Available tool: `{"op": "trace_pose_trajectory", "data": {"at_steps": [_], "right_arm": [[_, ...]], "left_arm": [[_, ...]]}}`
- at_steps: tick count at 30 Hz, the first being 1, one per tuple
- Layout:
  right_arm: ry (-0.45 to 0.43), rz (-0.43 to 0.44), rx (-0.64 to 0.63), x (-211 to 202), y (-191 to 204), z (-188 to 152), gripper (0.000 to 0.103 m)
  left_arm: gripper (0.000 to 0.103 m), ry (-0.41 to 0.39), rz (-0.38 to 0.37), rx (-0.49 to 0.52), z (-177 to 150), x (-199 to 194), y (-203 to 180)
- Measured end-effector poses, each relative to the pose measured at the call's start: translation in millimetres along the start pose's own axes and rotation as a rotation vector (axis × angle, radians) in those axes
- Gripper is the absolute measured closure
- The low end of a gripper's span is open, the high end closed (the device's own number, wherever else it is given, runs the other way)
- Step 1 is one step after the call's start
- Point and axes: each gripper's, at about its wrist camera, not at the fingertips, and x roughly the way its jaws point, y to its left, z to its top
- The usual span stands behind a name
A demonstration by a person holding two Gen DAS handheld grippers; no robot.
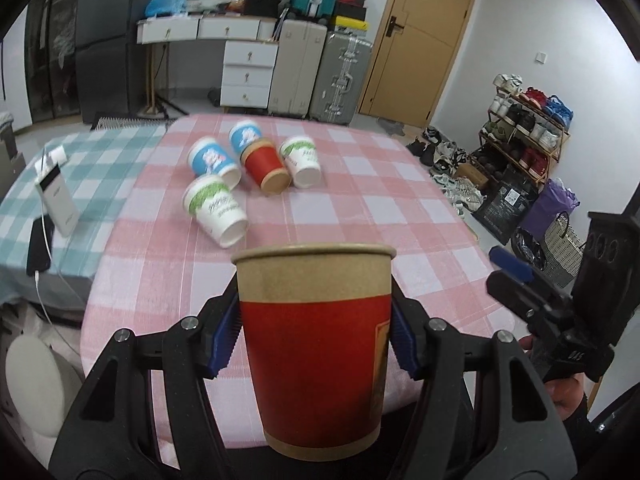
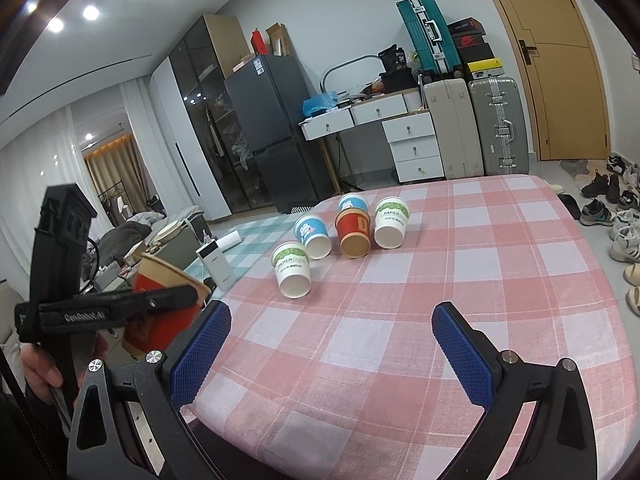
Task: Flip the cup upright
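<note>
So the left gripper (image 1: pixel 316 332) is clamped on a red paper cup (image 1: pixel 316 344), blue pads (image 1: pixel 224 336) pressed into both sides just under the brown rim band. The cup sits upright, mouth up, held in the air over the near edge of the pink checked tablecloth (image 1: pixel 360 208); from the right wrist view it looks a bit tilted.

The right gripper (image 2: pixel 332 344) is wide open with nothing between its blue fingers (image 2: pixel 464 356), hanging over the near part of the same cloth, off to the side of the cup.

Further back on the tablecloth, five more cups lie tipped over in a loose cluster: another red one (image 1: pixel 266 166), two blue ones (image 1: pixel 212 160), and two white-and-green ones (image 1: pixel 216 210). The nearest white-and-green cup lies on the cloth just beyond the held cup.
</note>
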Motion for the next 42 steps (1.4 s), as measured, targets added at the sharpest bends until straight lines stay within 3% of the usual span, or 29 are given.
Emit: {"op": "trace_pose_trajectory", "data": {"at_steps": [7, 19, 31, 33, 37, 42], "right_arm": [[0.040, -0.011, -0.013, 10.8, 6.5, -9.6, 0.000], [0.102, -0.026, 0.005, 36.8, -1.9, -21.4, 0.000], [0.130, -0.030, 0.027, 49.7, -14.9, -26.6, 0.000], [0.133, -0.029, 0.031, 50.0, -16.2, -27.6, 0.000], [0.133, -0.028, 0.032, 49.4, -16.8, -28.2, 0.000], [0.127, -0.026, 0.028, 49.0, -17.2, -29.4, 0.000]], "left_arm": [[0.042, 0.103, 0.007, -0.048, -32.5, 41.7, 11.6], [0.042, 0.225, -0.006, -0.104, -53.3, 127.1, 21.4], [0.040, 0.244, -0.038, -0.119, -51.6, 158.2, 20.8], [0.037, 0.251, -0.036, -0.122, -50.3, 160.6, 19.9], [0.021, 0.245, -0.030, -0.119, -50.4, 161.0, 19.1], [0.020, 0.206, -0.031, -0.119, -45.6, 150.8, 19.1]]}}
